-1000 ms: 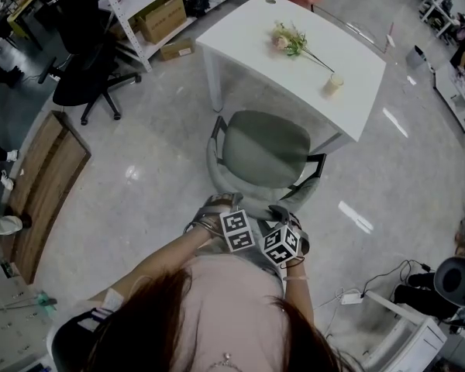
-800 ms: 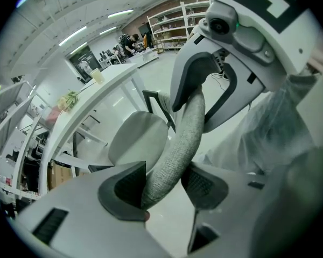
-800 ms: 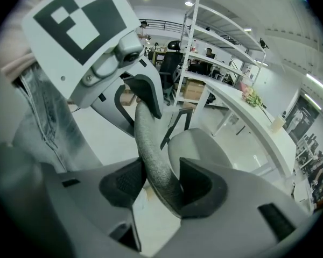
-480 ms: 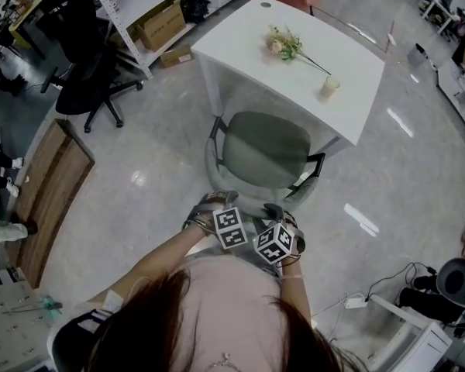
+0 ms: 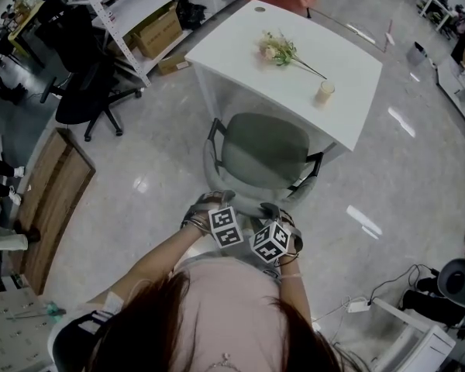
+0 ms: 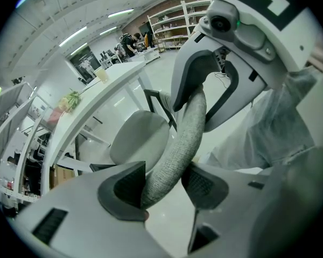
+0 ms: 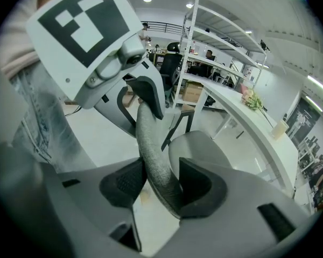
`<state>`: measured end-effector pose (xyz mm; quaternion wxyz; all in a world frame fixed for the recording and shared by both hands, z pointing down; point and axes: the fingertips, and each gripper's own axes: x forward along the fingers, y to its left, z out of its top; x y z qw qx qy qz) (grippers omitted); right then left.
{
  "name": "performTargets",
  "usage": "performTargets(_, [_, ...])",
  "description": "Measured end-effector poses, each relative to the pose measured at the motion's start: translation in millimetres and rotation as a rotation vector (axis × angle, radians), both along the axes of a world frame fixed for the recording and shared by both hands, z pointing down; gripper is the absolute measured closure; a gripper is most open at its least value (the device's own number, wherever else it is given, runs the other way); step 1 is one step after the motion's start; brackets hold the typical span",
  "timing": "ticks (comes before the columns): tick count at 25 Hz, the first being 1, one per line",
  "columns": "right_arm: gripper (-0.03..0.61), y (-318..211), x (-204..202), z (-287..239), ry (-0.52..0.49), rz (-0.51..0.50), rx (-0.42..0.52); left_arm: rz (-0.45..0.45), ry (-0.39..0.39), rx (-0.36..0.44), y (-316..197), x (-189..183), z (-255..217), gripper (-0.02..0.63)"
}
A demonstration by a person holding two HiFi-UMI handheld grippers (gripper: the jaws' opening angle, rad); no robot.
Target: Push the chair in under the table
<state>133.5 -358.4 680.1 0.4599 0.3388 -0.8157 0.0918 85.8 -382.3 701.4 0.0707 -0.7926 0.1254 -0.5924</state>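
Note:
A grey chair (image 5: 263,149) stands in front of the white table (image 5: 240,41), its seat front reaching under the table's near edge. My left gripper (image 5: 209,208) and right gripper (image 5: 277,215) sit side by side on the top of the backrest. In the left gripper view my left gripper (image 6: 161,184) is shut on the grey fabric backrest rim (image 6: 183,138), with the seat (image 6: 137,141) beyond it. In the right gripper view my right gripper (image 7: 161,184) is shut on the same rim (image 7: 148,144), and the left gripper (image 7: 145,93) shows farther along it.
Flowers (image 5: 279,50) and a small cup (image 5: 323,91) lie on the tabletop. A black office chair (image 5: 81,91) and shelving with cardboard boxes (image 5: 159,25) stand at the left. A wooden board (image 5: 50,200) lies on the floor, cables (image 5: 387,293) at the lower right.
The chair has slid a little toward the table, with both grippers still clamped on its backrest. The table's near edge now overlaps the seat's front more.

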Motion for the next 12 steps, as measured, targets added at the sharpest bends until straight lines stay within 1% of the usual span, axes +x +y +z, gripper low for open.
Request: performTargets(12, [0.384,-29,14,1,-0.008,-0.013,-0.009,0.0,0.003,0.016,-30,14,1,0.4])
